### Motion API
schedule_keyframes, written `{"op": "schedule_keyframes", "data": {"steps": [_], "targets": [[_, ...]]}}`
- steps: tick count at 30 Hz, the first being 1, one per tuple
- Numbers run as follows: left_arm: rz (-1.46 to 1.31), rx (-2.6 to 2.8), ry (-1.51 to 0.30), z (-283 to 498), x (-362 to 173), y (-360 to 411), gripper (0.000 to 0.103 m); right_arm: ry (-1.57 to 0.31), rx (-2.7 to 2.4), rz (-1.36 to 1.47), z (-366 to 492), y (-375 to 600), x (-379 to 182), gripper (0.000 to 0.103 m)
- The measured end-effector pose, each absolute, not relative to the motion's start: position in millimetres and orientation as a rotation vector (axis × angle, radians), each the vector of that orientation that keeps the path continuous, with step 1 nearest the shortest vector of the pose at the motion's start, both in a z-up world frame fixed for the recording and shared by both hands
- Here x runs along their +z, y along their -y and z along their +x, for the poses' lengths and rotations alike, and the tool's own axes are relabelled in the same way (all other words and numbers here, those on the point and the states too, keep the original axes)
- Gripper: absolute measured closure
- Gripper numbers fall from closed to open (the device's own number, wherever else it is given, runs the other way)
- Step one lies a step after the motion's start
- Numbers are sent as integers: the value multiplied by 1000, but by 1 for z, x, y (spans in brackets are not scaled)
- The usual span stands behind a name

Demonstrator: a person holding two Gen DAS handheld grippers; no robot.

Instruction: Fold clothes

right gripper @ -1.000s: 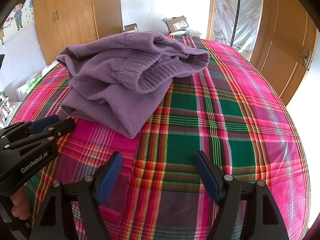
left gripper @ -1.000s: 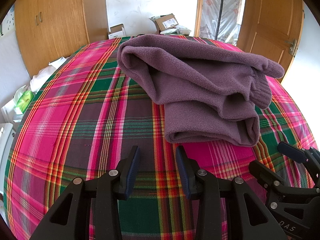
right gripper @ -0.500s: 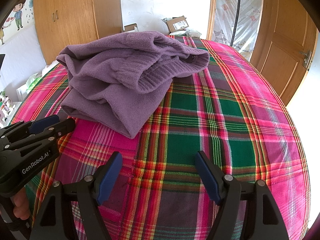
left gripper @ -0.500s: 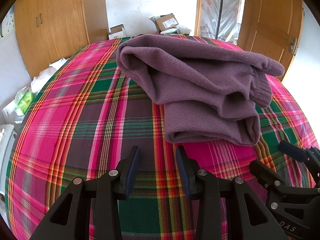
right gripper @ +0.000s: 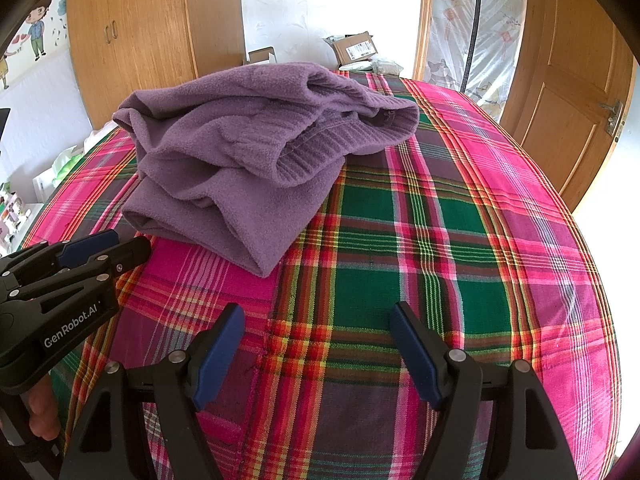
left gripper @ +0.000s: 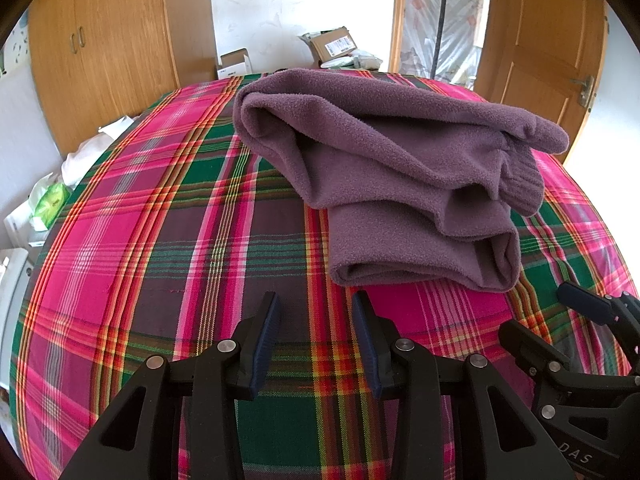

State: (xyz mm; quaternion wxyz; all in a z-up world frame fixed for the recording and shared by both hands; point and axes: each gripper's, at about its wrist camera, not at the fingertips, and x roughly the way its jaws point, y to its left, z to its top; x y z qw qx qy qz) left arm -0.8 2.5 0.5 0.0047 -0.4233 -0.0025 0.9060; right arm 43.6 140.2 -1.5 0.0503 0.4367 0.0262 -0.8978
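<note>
Left wrist: folded sweater (left gripper: pixel 400 184) beyond empty jaws.

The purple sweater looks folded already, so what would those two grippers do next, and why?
Probably nothing more than pulling back. The purple sweater lies folded in a stack on the plaid cloth, and the left hand-held gripper and right hand-held gripper are both open, empty and short of it.

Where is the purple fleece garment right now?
The purple fleece garment lies folded on the plaid bedspread, ahead and to the right in the left wrist view, ahead-left in the right wrist view, beyond both grippers and touching neither.
</note>
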Motion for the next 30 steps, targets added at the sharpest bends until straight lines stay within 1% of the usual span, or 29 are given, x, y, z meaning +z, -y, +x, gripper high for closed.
{"op": "schedule_keyframes", "data": {"steps": [22, 30], "targets": [[-1326, 2833, 11, -1, 2, -3, 64, -81, -2736, 1331, 46, -138, 0, 27], [-1308, 2807, 65, 0, 2, 4, 64, -81, -2741, 1335, 48, -138, 0, 27]]}}
